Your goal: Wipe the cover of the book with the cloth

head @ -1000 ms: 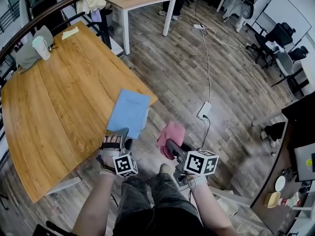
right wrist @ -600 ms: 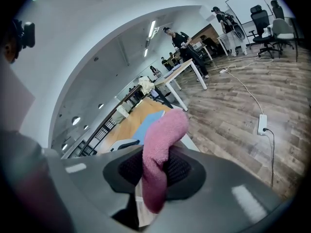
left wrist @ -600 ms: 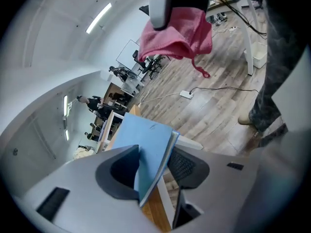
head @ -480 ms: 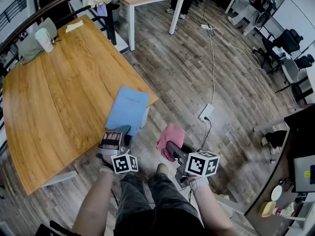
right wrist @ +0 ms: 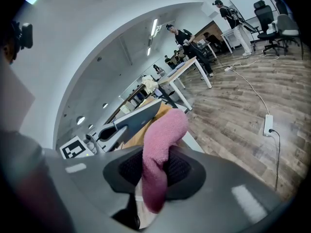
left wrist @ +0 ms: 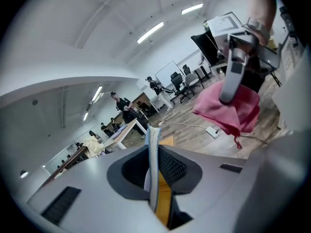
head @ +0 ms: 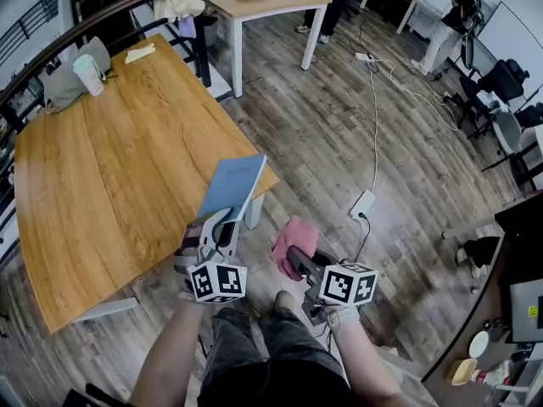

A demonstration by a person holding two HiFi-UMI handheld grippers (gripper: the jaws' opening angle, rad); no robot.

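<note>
Broadly, the wide wooden table (head: 102, 168) fills the left of the head view. The thin light-blue book (head: 231, 186) is at its near corner, tilted, with its near edge raised and overhanging toward the person; whether its far end rests on the wood I cannot tell. Smaller, the crumpled pink cloth (head: 294, 240) hangs over the floor just right of the book and apart from it. The step in hand looks like securing the book so that its cover can be wiped. To do that well, the hold should stay on the book's margin and leave the cover bare, and the book should be steadied at a fixed tilt before the cloth crosses it in flat, even strokes. The left gripper (head: 216, 227) has its jaws closing to a narrow gap on the book's near edge, which stands upright between the ribbed pads in the left gripper view — the book is gripped. The right gripper (head: 297, 259) is clamped on a fold of the cloth, which bulges out above its pads.
</note>
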